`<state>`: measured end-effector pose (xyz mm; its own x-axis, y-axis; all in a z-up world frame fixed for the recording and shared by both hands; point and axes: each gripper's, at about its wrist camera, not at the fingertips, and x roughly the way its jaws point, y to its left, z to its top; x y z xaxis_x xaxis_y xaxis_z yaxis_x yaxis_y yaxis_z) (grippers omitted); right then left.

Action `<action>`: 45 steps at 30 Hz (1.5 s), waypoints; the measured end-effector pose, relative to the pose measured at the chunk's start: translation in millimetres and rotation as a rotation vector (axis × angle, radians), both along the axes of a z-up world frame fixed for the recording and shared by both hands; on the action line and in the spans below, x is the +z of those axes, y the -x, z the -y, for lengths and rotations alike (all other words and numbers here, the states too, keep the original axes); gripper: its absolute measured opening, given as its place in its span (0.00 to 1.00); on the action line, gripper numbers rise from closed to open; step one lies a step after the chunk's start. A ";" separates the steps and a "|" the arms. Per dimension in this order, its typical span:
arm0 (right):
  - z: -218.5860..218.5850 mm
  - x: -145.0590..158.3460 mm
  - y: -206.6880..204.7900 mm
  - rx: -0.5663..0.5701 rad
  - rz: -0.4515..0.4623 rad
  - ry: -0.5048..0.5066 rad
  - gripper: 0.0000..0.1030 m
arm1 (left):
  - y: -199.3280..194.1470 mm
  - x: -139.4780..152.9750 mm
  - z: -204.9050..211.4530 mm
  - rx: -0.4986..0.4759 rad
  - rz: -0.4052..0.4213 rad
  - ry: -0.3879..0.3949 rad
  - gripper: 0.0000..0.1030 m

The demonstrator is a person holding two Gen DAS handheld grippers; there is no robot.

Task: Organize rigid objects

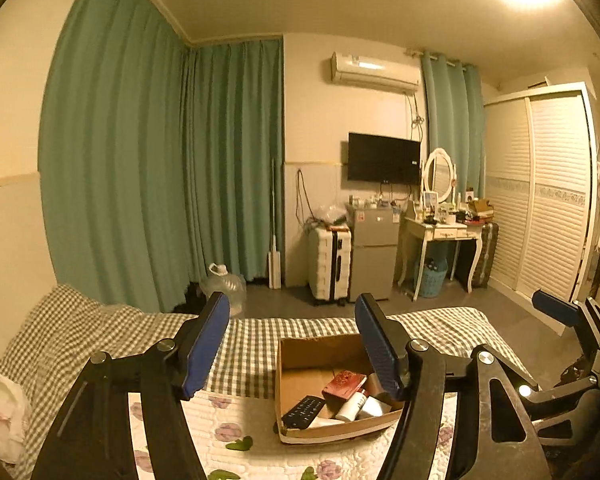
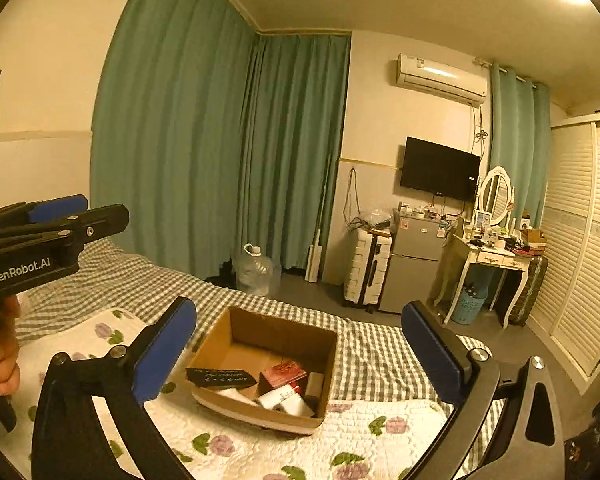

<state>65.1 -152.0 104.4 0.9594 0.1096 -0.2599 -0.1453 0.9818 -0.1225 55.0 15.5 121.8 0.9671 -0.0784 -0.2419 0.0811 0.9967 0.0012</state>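
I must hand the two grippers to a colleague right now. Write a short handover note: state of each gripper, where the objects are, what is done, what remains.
Left gripper: jaws open, empty, held above the bed.
Right gripper: jaws open, empty, also above the bed.
Cardboard box sits on the bed, partly on the floral quilt.
Inside it: black remote control, red booklet, white bottle, and other small items too unclear to name.
Done: these objects are in the box.
Left: I see no loose rigid objects on the visible bed; check outside the view before finishing.
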 end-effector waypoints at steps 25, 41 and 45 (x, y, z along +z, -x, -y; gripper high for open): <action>0.3 -102.7 -7.8 -0.111 -0.132 -0.039 1.00 | -11.8 -129.0 -3.1 0.041 -0.072 0.006 0.67; -5.5 -110.8 -12.4 -0.102 -0.151 -0.032 1.00 | -10.2 -131.6 -8.5 0.029 -0.113 0.018 0.67; -6.4 -108.2 -9.3 -0.098 -0.146 -0.031 1.00 | -7.2 -126.7 -8.1 0.041 -0.096 0.017 0.67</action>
<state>74.4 -145.7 -3.8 0.9182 0.0274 -0.3951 -0.0628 0.9951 -0.0770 62.2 23.5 -4.9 0.9419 -0.0444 -0.3330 0.0394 0.9990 -0.0217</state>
